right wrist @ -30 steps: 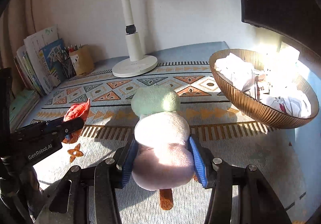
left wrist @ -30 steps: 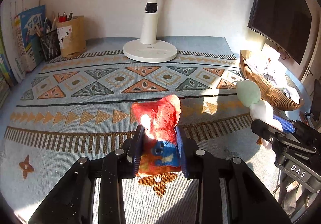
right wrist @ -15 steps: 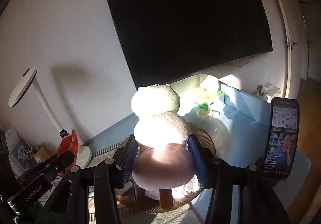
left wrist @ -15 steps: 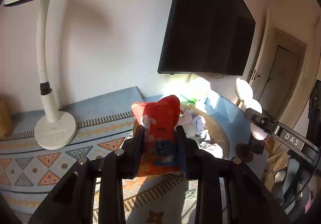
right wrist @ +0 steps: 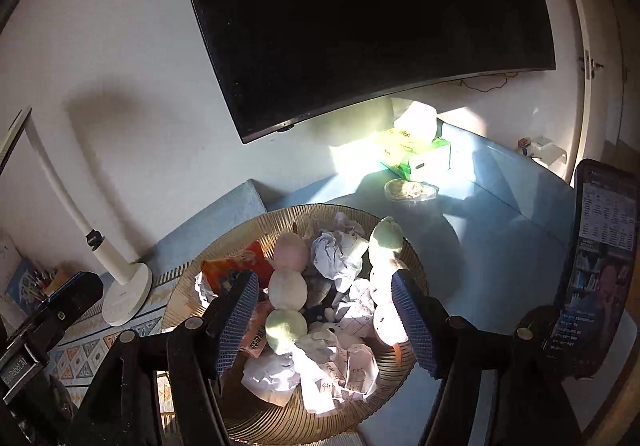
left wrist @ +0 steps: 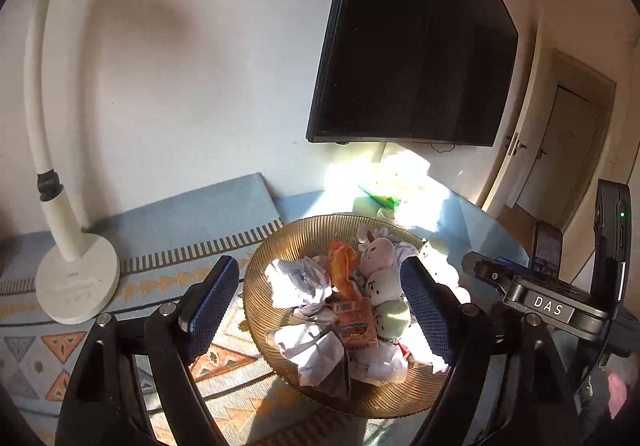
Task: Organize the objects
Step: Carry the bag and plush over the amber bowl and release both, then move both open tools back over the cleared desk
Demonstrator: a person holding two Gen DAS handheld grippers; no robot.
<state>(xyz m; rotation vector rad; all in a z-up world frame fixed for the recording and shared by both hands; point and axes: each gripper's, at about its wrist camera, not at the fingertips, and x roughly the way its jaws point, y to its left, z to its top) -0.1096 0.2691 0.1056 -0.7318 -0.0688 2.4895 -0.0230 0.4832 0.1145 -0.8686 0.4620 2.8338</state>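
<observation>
Both toys lay in basket; left gripper and right gripper opening, empty. Remaining items unseen.

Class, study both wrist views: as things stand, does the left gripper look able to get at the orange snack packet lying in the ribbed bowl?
Probably yes. The left gripper hangs over the bowl, its jaws opening with nothing between them, and the orange snack packet lies on top of the crumpled paper, uncovered.

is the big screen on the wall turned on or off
It looks off. The wall screen is uniformly black in both wrist views, with no picture or glow, while the phone beside the right gripper shows a lit display.
</observation>
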